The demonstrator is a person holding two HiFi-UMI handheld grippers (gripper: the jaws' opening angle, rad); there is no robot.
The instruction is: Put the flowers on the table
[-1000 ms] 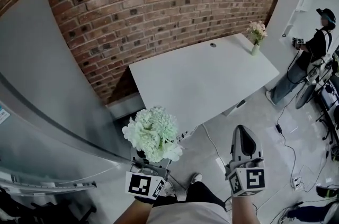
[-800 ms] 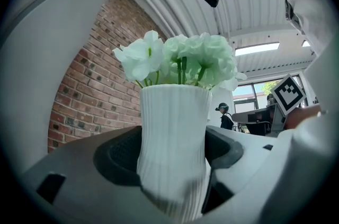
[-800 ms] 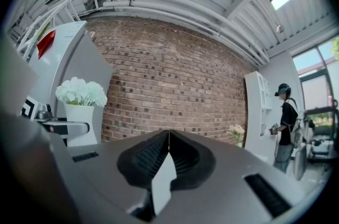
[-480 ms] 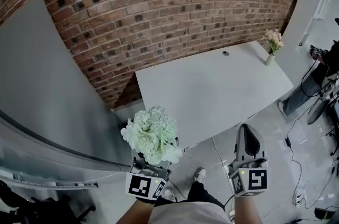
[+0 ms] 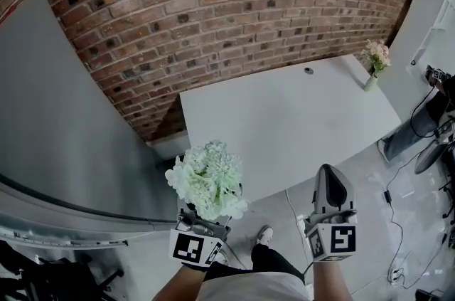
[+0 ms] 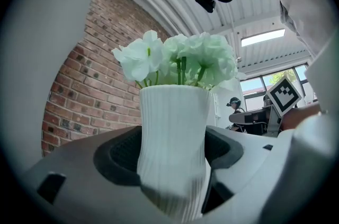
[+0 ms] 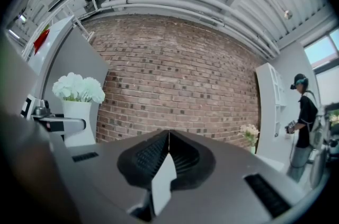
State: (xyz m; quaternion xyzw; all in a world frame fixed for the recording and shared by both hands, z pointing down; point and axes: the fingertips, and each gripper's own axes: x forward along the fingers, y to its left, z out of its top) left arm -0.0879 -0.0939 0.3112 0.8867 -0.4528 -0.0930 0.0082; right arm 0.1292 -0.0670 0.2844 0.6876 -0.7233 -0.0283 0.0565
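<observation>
Carrying pale green flowers (image 5: 207, 178) upright in a white ribbed vase (image 6: 172, 164), with the left tool (image 5: 201, 225) clamped on the vase's body, over the floor (image 5: 370, 221) and short of the white table (image 5: 284, 122). Holding the right tool (image 5: 330, 182) alongside, jaws together, empty. Small pink bouquet (image 5: 376, 54) at the table's far corner.

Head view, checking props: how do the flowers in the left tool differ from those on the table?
The held flowers sit in the left tool, off the white table; the table flowers stand at its far right corner. Held flowers: pale green-white, full; table flowers: pinkish, looser. Both upright in vases.
</observation>
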